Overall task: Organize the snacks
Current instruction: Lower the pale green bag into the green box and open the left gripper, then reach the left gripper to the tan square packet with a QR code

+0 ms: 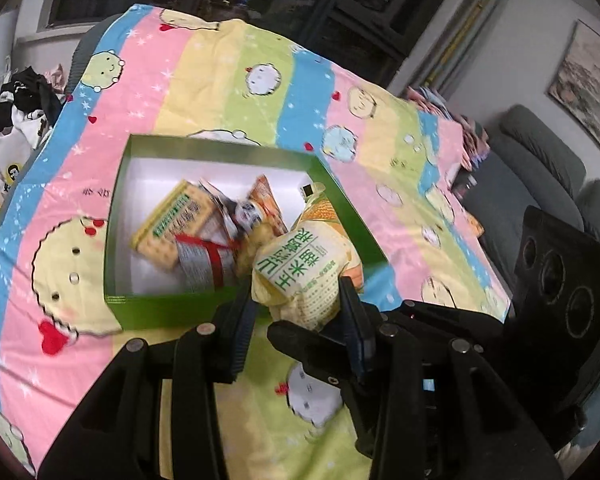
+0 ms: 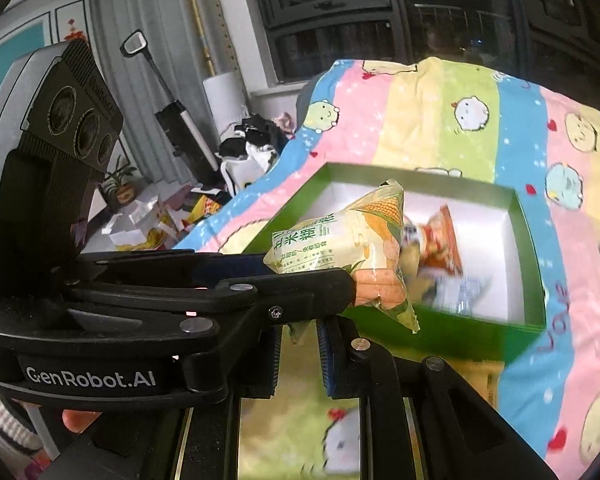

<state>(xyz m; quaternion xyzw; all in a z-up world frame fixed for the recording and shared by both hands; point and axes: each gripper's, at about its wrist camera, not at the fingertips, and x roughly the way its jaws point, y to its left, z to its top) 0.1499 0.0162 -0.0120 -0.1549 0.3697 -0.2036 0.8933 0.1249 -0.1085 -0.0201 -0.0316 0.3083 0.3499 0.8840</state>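
the left hand-held gripper (image 1: pixel 298 304) has its pads pressed on the yellow corn snack bag (image 1: pixel 300 268), held above the near edge of the green box (image 1: pixel 228 300) on the striped surface (image 1: pixel 220 80). the right hand-held gripper (image 2: pixel 298 354) looks closed, with only a thin corner of wrapper seemingly between its pads. packets (image 1: pixel 180 224) inside the box are blurred, their print unreadable.
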